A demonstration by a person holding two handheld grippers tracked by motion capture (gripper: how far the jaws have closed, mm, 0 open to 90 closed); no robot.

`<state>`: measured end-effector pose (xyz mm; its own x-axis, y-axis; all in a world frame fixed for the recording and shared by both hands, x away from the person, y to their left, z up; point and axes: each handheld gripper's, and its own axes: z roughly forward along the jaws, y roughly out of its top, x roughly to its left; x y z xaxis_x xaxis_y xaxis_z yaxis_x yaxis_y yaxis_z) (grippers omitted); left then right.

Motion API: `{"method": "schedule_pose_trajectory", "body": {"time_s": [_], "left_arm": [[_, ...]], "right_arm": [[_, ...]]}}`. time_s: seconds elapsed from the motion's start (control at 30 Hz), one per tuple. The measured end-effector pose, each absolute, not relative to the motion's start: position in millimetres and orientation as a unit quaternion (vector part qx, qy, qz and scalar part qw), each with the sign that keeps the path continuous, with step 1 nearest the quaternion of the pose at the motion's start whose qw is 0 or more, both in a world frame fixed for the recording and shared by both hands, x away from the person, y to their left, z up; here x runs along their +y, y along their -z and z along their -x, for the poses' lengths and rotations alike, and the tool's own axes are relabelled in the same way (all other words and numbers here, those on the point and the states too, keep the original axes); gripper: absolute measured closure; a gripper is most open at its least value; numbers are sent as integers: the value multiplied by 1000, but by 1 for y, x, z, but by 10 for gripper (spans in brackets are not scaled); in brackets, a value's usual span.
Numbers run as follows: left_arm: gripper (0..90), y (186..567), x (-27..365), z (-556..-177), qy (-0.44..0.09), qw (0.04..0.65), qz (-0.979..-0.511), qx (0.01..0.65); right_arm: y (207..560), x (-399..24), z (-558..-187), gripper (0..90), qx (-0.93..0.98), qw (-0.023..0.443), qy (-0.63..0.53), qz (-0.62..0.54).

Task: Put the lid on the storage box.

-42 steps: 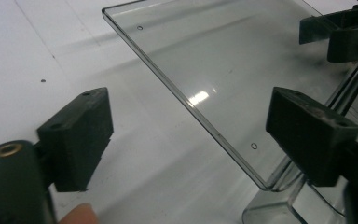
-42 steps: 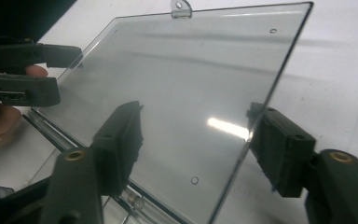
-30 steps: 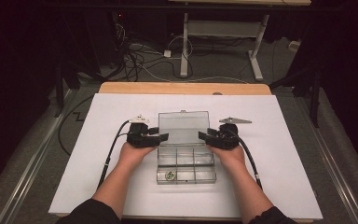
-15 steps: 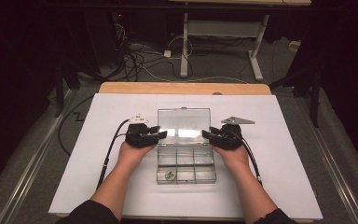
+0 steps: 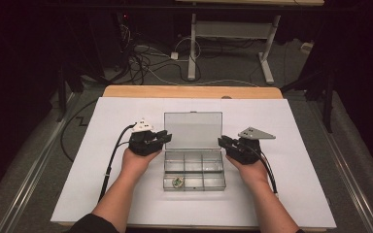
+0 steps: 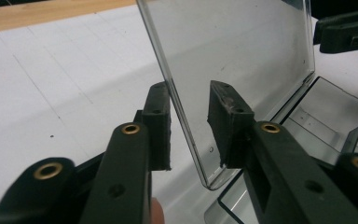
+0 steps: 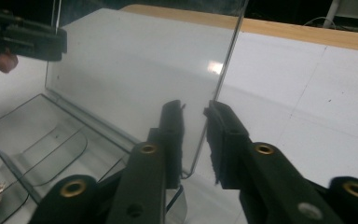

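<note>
- A clear plastic compartment box (image 5: pixel 194 169) is being seen lying mid-way on the white surface (image 5: pixel 102 194), one small item in a front cell.
- Its transparent lid (image 5: pixel 193 130) is being stood upright.
- The lid's side edges are being straddled by the left gripper (image 6: pixel 189 126) and right gripper (image 7: pixel 194 140); their jaws, just closing, are being kept slightly apart.

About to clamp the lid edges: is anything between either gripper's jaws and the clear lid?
Nothing visible. The lid edge already sits in the gap between the jaws of the left gripper and the right gripper; both have just been closing, and slim gaps remain beside the pads.
</note>
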<state>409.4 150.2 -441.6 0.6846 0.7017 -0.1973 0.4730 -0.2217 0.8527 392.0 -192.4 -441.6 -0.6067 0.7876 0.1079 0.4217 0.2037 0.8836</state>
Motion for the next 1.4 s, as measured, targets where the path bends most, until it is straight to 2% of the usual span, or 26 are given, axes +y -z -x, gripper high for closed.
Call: {"method": "schedule_pose_trajectory", "body": {"time_s": [0.2,0.33,0.37,0.4,1.4], "left_arm": [[732,440,152,-403,-117,508,-764,379],[743,440,150,-398,-115,519,-753,387],[746,441,149,-395,-109,515,-754,392],[748,440,152,-397,-129,508,-766,372],[724,434,155,-364,-135,499,-779,354]], "right_arm": [[440,-192,-382,900,753,197,-501,-380],[437,-189,-377,900,759,196,-502,-365],[437,-189,-377,900,761,194,-502,-363],[437,-188,-377,900,761,193,-501,-363],[440,-191,-341,900,780,165,-497,-342]]}}
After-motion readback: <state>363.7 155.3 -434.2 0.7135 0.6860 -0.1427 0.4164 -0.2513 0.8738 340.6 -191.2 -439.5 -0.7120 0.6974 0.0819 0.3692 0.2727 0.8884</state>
